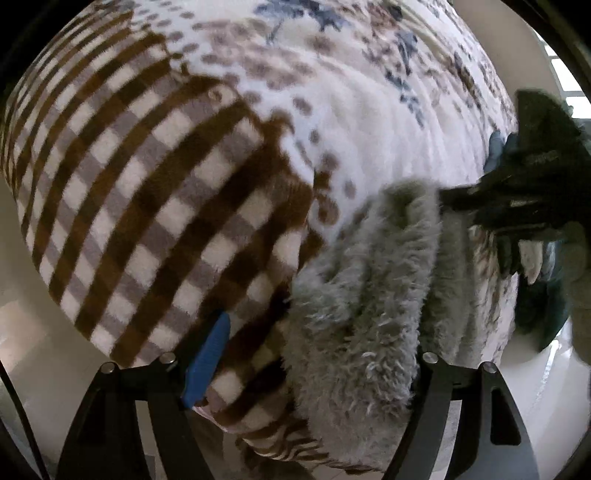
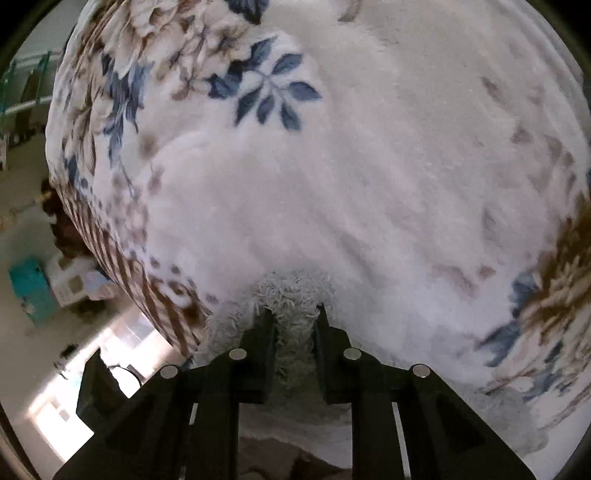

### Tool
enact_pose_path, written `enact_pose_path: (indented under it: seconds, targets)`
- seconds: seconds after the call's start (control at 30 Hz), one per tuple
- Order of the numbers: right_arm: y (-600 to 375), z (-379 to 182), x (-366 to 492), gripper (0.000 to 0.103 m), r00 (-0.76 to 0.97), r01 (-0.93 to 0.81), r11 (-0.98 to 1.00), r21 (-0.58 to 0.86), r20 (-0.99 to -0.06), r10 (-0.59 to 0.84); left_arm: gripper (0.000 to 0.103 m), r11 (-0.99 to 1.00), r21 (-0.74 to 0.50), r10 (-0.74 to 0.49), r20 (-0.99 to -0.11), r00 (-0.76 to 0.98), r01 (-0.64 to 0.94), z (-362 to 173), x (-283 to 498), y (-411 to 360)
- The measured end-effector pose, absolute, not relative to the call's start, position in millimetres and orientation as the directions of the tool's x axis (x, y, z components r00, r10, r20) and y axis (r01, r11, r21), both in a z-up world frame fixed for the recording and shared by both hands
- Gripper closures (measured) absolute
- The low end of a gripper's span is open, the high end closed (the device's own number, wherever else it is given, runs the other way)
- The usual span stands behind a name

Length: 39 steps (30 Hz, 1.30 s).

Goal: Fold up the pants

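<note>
We hold the soft, fluffy grey pants [image 2: 291,299] pinched in our right claw [image 2: 291,314] near the bed [image 2: 369,166] edge; left claw [image 1: 314,369] gapes around thick, light folds.

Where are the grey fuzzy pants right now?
On the patterned blanket, the grey fuzzy pants lie between the left gripper fingers; the right gripper pinches one end.

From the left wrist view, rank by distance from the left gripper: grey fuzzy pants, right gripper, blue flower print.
From the left gripper:
1. Grey fuzzy pants, between its fingers.
2. Right gripper, farther right, pinching the pants.
3. Blue flower print, far top.
</note>
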State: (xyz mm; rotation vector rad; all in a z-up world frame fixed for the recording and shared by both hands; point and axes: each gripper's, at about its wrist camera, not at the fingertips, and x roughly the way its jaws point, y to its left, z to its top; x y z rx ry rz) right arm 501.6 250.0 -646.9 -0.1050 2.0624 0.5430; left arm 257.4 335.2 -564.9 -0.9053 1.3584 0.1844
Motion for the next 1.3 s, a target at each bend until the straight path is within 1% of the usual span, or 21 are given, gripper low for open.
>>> enact_pose_path:
  seconds: [0.1,0.17,0.23,0.3,0.4,0.5,0.57,0.6,0.63,0.67,0.7,0.77,0.9,0.93,1.07,1.1,1.13,1.17,1.2,1.23,1.3]
  targets:
    - [250.3,-659.8,496.0,0.071,-0.586,-0.288,0.884,0.368,-0.798,0.141,0.03,0.628,-0.48,-0.394,-0.875,0.281,-0.613,-551.9,257.0,341.9]
    - [245.7,-650.6,498.9,0.059,-0.583,-0.281,0.873,0.398,-0.793,0.174,0.028,0.612,-0.512,-0.391,-0.858,0.332,-0.603,-528.7,252.8,345.8]
    - [230.6,-624.8,508.3,0.039,-0.54,-0.289,0.856,0.429,-0.811,0.224,0.028,0.627,-0.512,-0.363,-0.859,0.362,-0.587,-507.8,250.5,346.3]
    - [218.8,-611.7,514.1,0.038,-0.522,-0.289,0.851,0.439,-0.817,0.244,0.028,0.663,-0.502,-0.342,-0.863,0.372,-0.555,-489.4,253.9,341.7]
    - [201.9,-611.4,522.3,0.038,-0.535,-0.263,0.861,0.435,-0.808,0.245,0.026,0.734,-0.474,-0.331,-0.875,0.353,-0.486,-484.1,269.3,324.8]
    - [199.5,-629.9,516.9,0.038,-0.558,-0.271,0.865,0.421,-0.801,0.215,0.026,0.848,-0.368,-0.293,-0.925,0.242,-0.38,-511.3,299.4,297.4]
    - [206.8,-645.2,504.1,0.038,-0.557,-0.312,0.863,0.398,-0.813,0.173,0.027,0.879,-0.344,-0.303,-0.938,0.171,-0.33,-539.2,314.0,287.1]
    - [207.6,-651.6,500.6,0.041,-0.555,-0.323,0.857,0.402,-0.813,0.172,0.032,0.882,-0.341,-0.305,-0.939,0.156,-0.325,-547.6,316.0,287.0]
    - [208.6,-656.8,497.7,0.067,-0.559,-0.318,0.851,0.418,-0.808,0.188,0.053,0.868,-0.372,-0.332,-0.927,0.173,-0.328,-554.5,314.3,291.1]
    - [208.6,-658.0,497.1,0.086,-0.554,-0.314,0.851,0.422,-0.809,0.196,0.066,0.855,-0.389,-0.348,-0.921,0.177,-0.342,-559.3,310.2,297.7]
    - [209.5,-657.9,496.3,0.089,-0.55,-0.309,0.849,0.429,-0.808,0.208,0.072,0.839,-0.41,-0.367,-0.912,0.186,-0.356,-562.1,305.3,305.5]
    - [212.5,-648.4,497.0,0.09,-0.524,-0.306,0.836,0.456,-0.813,0.252,0.074,0.778,-0.471,-0.419,-0.882,0.216,-0.415,-567.1,290.0,326.1]
    - [208.7,-640.4,507.3,0.1,-0.475,-0.241,0.833,0.498,-0.809,0.346,0.074,0.67,-0.528,-0.484,-0.844,0.232,-0.523,-584.1,274.5,353.3]
    - [208.1,-642.6,510.1,0.1,-0.474,-0.229,0.836,0.499,-0.807,0.352,0.074,0.662,-0.53,-0.488,-0.842,0.231,-0.53,-583.8,275.0,354.0]
    - [210.4,-642.5,511.0,0.099,-0.488,-0.216,0.827,0.519,-0.791,0.369,0.066,0.717,-0.477,-0.436,-0.876,0.207,-0.509,-556.9,281.8,341.8]
    - [209.0,-635.6,512.4,0.097,-0.472,-0.219,0.82,0.528,-0.793,0.385,0.057,0.733,-0.463,-0.423,-0.884,0.2,-0.498,-550.1,282.7,336.5]
    - [204.7,-626.9,511.2,0.084,-0.45,-0.222,0.812,0.539,-0.796,0.405,0.042,0.758,-0.438,-0.399,-0.898,0.187,-0.484,-541.3,285.1,329.8]
    - [193.1,-610.8,510.0,0.07,-0.398,-0.22,0.805,0.552,-0.804,0.442,0.034,0.78,-0.41,-0.37,-0.912,0.179,-0.473,-532.8,289.7,318.5]
    - [180.3,-598.4,508.6,0.034,-0.35,-0.215,0.801,0.558,-0.81,0.47,0.02,0.807,-0.38,-0.332,-0.925,0.186,-0.452,-519.5,290.3,308.3]
    - [159.9,-582.5,505.0,0.011,-0.279,-0.207,0.8,0.564,-0.817,0.504,0.012,0.826,-0.355,-0.302,-0.935,0.188,-0.438,-512.8,290.7,303.5]
    - [116.0,-558.6,493.1,0.011,-0.161,-0.179,0.801,0.572,-0.82,0.549,0.007,0.879,-0.269,-0.211,-0.96,0.185,-0.393,-492.9,292.3,279.2]
